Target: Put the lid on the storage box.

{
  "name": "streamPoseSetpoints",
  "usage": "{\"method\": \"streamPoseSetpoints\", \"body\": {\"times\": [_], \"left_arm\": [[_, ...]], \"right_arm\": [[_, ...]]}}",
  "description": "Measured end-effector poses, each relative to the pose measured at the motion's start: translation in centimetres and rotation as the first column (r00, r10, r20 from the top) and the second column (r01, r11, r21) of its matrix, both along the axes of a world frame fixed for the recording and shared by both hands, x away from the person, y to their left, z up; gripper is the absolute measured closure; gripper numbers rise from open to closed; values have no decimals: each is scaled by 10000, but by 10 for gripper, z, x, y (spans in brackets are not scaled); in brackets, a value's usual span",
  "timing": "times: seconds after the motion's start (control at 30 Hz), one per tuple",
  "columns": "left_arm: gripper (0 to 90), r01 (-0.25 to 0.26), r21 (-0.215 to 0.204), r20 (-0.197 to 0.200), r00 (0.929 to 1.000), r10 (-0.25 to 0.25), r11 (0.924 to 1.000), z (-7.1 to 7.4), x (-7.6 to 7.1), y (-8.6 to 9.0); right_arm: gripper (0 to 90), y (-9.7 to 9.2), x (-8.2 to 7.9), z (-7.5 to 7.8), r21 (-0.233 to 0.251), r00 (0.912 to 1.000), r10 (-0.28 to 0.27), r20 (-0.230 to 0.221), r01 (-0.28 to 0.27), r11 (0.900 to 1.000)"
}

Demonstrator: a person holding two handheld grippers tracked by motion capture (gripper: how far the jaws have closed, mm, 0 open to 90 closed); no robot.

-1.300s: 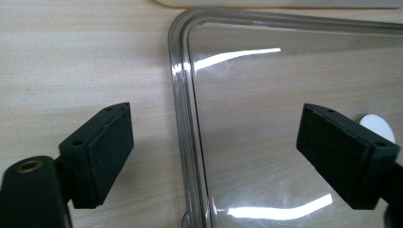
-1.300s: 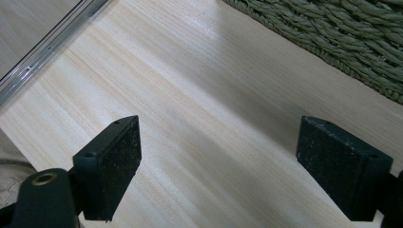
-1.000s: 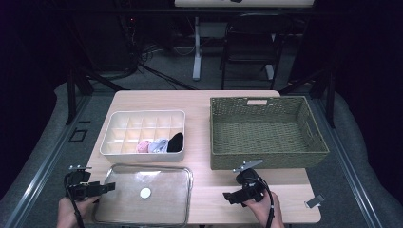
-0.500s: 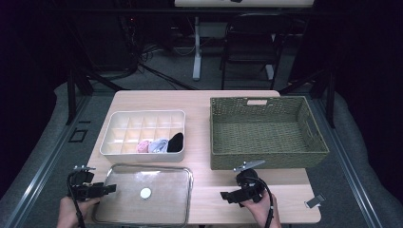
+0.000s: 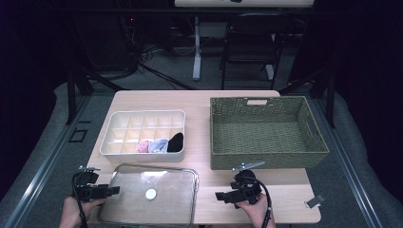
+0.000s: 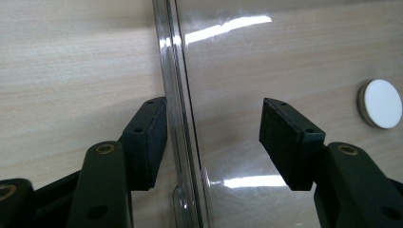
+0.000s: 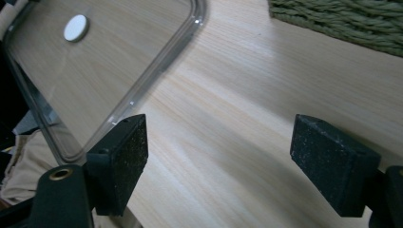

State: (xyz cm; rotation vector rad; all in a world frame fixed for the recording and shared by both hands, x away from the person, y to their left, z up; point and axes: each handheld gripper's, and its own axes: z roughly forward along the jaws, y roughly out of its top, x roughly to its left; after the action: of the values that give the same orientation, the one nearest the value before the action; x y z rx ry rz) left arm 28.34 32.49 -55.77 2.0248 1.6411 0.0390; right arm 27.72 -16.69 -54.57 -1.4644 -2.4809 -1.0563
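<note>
I have the left gripper at the near left corner of the table, lined up on the left rim of the clear lid that lies flat along the table's near edge. In the left gripper view the lid's rim runs up between my two jaws: the left pad sits just beside the rim, and I cannot tell whether it touches it, while the right pad hangs well apart over the clear sheet. The jaws have just been closing with the rim between them, but they are not pinching it yet. A small white round disc sits at the lid's middle.

My right gripper hovers near the table's near edge, just right of the lid, pointing left toward it. In the right gripper view its jaws stand spread over bare wood, with nothing between them; they have just been closing a little. The lid's right corner lies just beyond the left pad.

Behind the lid, a white divided tray holds pink, pale and black bundles in its near right cells. A woven green basket fills the table's right side.
</note>
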Motion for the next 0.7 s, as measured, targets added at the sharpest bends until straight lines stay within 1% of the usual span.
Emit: {"method": "streamPoseSetpoints", "body": {"times": [0.03, 0.07, 0.1, 0.13, 0.17, 0.2, 0.23, 0.27, 0.33, 0.43, 0.47, 0.53, 0.7], "left_arm": [[426, -35, -27, -14, 10000, 35, 10000, 0, 0, -1], [425, -64, -98, -48, 10000, 63, 9999, 0, -1, -1], [425, -33, -121, -80, 10000, 32, 9999, 0, -1, -2], [426, -26, -141, -69, 10000, 25, 9999, 0, -1, -2], [426, -127, -270, -102, 9999, 124, 9996, 0, -2, -2], [428, -274, -427, -134, 9995, 268, 9987, -1, -3, -3], [429, -332, -530, -167, 9993, 323, 9980, -1, -4, -3], [428, -391, -527, -78, 9992, 387, 9978, -1, -4, -4], [426, -539, -524, -86, 9985, 535, 9972, -1, -6, -7], [433, -385, -344, 21, 9993, 386, 9987, -1, -7, -15], [434, -443, -375, 25, 9990, 444, 9983, -1, -8, -18], [438, -422, -264, 81, 9991, 424, 9988, -1, -8, -22], [436, -590, -410, 47, 9982, 592, 9974, -1, -10, -27]], "right_arm": [[205, 2, -1, 0, 51, 10000, -4, 8, 4, 10000], [210, 2, -1, 0, -99, 10000, 76, 16, -76, 9999], [220, 4, -1, -1, 0, 10000, -28, -2, 28, 10000], [220, 5, -2, -1, -28, 10000, -86, -11, 86, 10000], [222, 5, -1, -2, -47, 10000, -64, -11, 64, 10000], [226, 7, -2, -3, 172, 9997, -255, -33, 255, 9995], [225, 7, -1, -4, 120, 9998, -185, -77, 186, 9998], [229, 8, -2, -4, 86, 9997, -248, -79, 249, 9997], [232, 8, -2, -5, 117, 9996, -232, -143, 233, 9997], [237, 10, -1, -7, 62, 9993, -322, -184, 324, 9995], [238, 10, -1, -7, 79, 9993, -308, -195, 310, 9995], [244, 10, -1, -8, 65, 9992, -323, -219, 324, 9995], [262, 12, -3, -10, 50, 9984, -472, -317, 474, 9989]]}}
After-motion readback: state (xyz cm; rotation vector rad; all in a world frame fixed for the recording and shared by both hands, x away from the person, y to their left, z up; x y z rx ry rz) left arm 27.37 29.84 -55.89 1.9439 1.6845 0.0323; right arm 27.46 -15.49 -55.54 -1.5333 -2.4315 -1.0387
